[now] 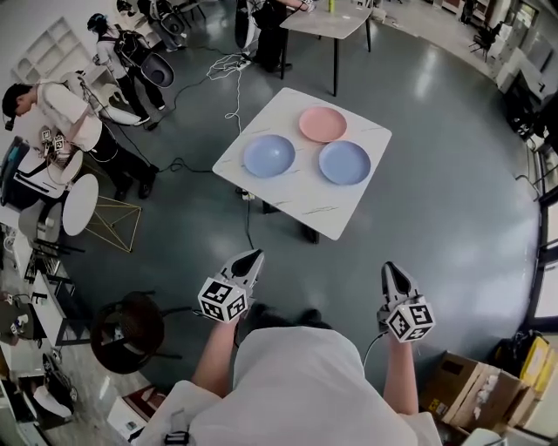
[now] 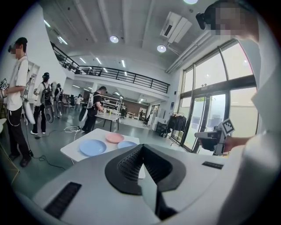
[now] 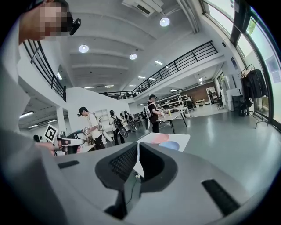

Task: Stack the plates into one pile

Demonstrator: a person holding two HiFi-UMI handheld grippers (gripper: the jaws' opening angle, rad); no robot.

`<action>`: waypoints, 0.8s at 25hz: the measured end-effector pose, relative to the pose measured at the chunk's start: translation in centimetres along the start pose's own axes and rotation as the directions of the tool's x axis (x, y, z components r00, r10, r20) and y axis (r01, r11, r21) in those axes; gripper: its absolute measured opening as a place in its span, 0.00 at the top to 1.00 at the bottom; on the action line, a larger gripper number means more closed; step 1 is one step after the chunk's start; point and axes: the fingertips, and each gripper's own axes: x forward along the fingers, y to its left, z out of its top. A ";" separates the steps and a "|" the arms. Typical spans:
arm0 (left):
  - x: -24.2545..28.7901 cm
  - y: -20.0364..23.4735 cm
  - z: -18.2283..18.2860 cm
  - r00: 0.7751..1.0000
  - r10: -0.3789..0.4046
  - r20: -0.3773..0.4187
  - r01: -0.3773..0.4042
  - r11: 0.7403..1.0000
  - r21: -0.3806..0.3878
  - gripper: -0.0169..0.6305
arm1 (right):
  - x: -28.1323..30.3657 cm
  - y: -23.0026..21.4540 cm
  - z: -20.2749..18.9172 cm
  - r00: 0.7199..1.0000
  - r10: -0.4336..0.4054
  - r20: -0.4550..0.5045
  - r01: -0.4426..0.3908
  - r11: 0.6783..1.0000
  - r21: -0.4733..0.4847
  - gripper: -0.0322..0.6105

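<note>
Three plates lie apart on a white marbled table (image 1: pixel 296 196): a pink plate (image 1: pixel 323 124) at the far side, one blue plate (image 1: pixel 268 156) on the left and another blue plate (image 1: pixel 344 162) on the right. Both grippers hang well short of the table, over the grey floor. My left gripper (image 1: pixel 253 255) is shut and holds nothing. My right gripper (image 1: pixel 390 266) is shut and holds nothing too. In the left gripper view the left blue plate (image 2: pixel 93 147) and the pink plate (image 2: pixel 114 137) show beyond the shut jaws. The right gripper view shows the pink plate (image 3: pixel 159 138) ahead.
Several people with gear stand at the far left (image 1: pixel 52 113). A round white side table (image 1: pixel 80 205) and a black stool (image 1: pixel 128 331) stand left of me. Cardboard boxes (image 1: pixel 462 383) lie at my right. A second table (image 1: pixel 327 22) stands beyond; cables (image 1: pixel 234 83) cross the floor.
</note>
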 end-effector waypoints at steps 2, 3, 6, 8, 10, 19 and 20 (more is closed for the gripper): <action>-0.1 -0.1 -0.3 1.000 0.014 -0.001 -0.014 1.000 -0.007 0.95 | 0.1 -0.2 -0.3 1.000 0.009 -0.006 -0.009 1.000 0.009 0.90; -0.3 -0.1 -0.4 1.000 0.019 -0.004 -0.019 1.000 -0.009 0.95 | 0.1 -0.2 -0.3 1.000 0.012 -0.008 -0.012 1.000 0.013 0.90; -0.4 -0.1 -0.8 0.999 0.029 -0.014 -0.030 0.999 -0.019 0.95 | 0.3 -0.3 -0.2 1.000 0.016 -0.007 -0.016 1.000 0.025 0.90; -0.1 -0.1 -0.9 0.999 0.032 -0.018 -0.033 0.999 -0.024 0.95 | 0.7 -0.6 -0.3 1.000 0.019 -0.010 -0.018 0.999 0.032 0.90; 0.4 0.2 -0.8 0.999 0.030 -0.023 -0.031 0.999 -0.023 0.95 | 1.3 -0.7 -0.4 1.000 0.021 -0.019 -0.021 0.999 0.037 0.90; 3.4 4.8 0.3 0.999 -0.009 -0.049 0.008 0.999 -0.034 0.95 | 6.1 -0.3 0.1 0.999 -0.019 -0.037 0.021 0.999 0.050 0.90; 3.9 5.3 0.6 0.999 -0.018 -0.052 0.016 0.999 -0.029 0.95 | 6.7 -0.3 0.2 0.999 -0.025 -0.039 0.027 0.998 0.051 0.90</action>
